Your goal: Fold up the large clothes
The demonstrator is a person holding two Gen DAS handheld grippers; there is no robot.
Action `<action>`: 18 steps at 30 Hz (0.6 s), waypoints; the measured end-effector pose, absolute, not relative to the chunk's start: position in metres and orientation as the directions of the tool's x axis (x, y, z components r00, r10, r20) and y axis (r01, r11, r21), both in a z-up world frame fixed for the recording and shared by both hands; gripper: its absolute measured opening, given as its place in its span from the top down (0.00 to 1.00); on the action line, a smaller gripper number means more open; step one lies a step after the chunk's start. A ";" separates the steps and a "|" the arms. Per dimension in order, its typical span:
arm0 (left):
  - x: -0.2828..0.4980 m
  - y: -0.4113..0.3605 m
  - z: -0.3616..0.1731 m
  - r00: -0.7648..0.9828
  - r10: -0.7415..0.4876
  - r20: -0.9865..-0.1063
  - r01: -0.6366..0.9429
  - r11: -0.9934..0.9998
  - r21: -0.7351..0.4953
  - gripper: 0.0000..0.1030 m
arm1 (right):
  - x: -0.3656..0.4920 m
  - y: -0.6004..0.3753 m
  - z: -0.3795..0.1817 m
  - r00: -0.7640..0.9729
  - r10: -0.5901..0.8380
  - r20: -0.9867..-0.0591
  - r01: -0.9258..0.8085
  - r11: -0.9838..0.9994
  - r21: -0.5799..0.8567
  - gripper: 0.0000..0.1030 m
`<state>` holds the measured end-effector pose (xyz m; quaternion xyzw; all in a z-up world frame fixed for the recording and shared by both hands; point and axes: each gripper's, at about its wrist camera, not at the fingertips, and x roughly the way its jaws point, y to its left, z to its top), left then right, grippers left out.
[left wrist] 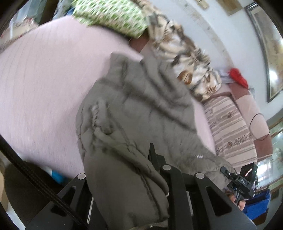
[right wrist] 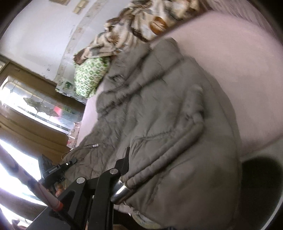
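1. Lying on the bed (left wrist: 39,85) is one grey padded jacket (left wrist: 134,109), crumpled and bunched, spread over the pink sheet with its near edge raised into both grippers.
2. The left gripper (left wrist: 152,159) is clenched on a fold of the jacket; grey cloth drapes over its black frame, and one small metal ring (left wrist: 167,193) hangs at the cloth's edge beside the frame.
3. The right gripper (right wrist: 126,159) is grasping the jacket too: cloth is bunched against its finger, and one shiny metal cord end (right wrist: 122,192) rests by the frame, just below the jacket's corded hem.
4. In the left wrist view, the right gripper shows at the jacket's lower right corner, its tip touching the cloth.
5. Beyond the jacket's far end lie two other bundles: one green and white patterned bundle (left wrist: 109,16) and one cream blanket with brown leaf print (left wrist: 187,58), touching each other.
6. To the right of the jacket, near the leaf blanket, one red item (left wrist: 237,77) sits against the wall.
7. One striped cloth (left wrist: 230,127) covers the bed edge right of the jacket.
8. Both views are blurred, so finer seams cannot be counted.
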<state>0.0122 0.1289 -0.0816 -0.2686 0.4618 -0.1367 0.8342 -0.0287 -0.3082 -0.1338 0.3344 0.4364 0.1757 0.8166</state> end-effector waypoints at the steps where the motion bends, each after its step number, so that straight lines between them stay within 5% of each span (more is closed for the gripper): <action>1: 0.026 0.127 -0.071 0.552 -0.467 -0.691 -0.011 0.825 -0.565 0.86 | -0.017 -0.308 -0.123 0.568 0.576 -0.588 -0.012 0.720 0.694 0.80; 11: 0.204 0.096 0.013 0.643 -0.300 -0.705 -0.020 0.913 -0.407 0.85 | 0.134 -0.303 -0.018 0.705 0.473 -0.528 -0.078 0.792 0.606 0.80; 18: 0.337 0.082 -0.019 0.591 -0.151 -0.792 -0.140 0.948 -0.285 0.85 | 0.273 -0.305 -0.015 0.722 0.352 -0.596 0.055 0.828 0.557 0.78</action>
